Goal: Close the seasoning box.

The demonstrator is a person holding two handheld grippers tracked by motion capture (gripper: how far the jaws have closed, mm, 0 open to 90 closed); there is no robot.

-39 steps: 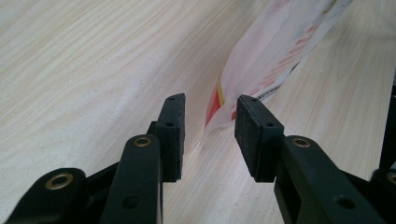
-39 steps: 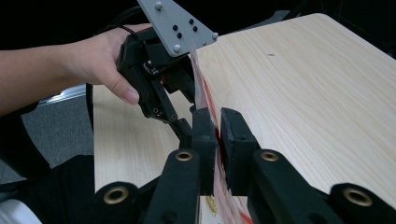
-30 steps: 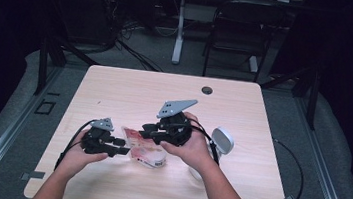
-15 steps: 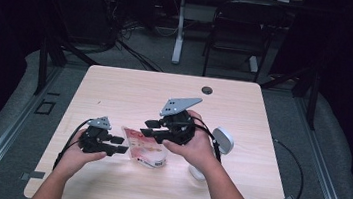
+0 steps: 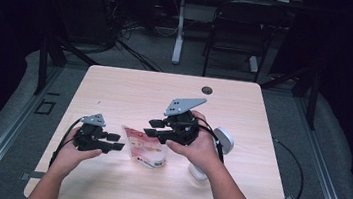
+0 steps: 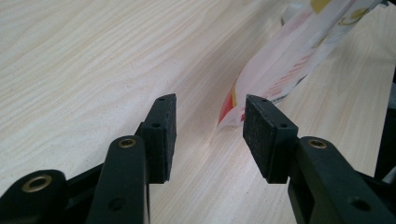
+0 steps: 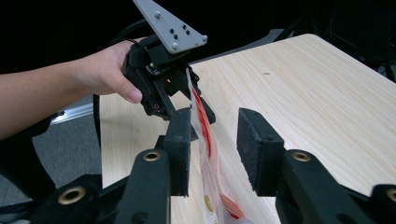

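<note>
A clear plastic bag (image 5: 146, 149) with red print lies on the wooden table (image 5: 243, 112) between my two grippers. My left gripper (image 5: 116, 141) is open at the bag's left end. In the left gripper view the bag's corner (image 6: 261, 88) sits just ahead of the gap between the open left gripper's (image 6: 210, 133) pads, untouched. My right gripper (image 5: 151, 128) hovers over the bag's top edge. In the right gripper view the right gripper (image 7: 215, 149) is open, and the bag's edge (image 7: 203, 135) stands upright between its jaws, close to the left pad. Beyond it, a hand holds the left gripper (image 7: 161, 88).
A white rounded object (image 5: 224, 139) rests on the table just right of my right hand. A dark grommet hole (image 5: 207, 90) sits near the table's far edge. A cable (image 5: 297, 168) trails off the right side. A chair (image 5: 232, 30) stands beyond the table.
Hardly anything differs. Both grippers stay at the bag, and the right hand has edged slightly to the left.
</note>
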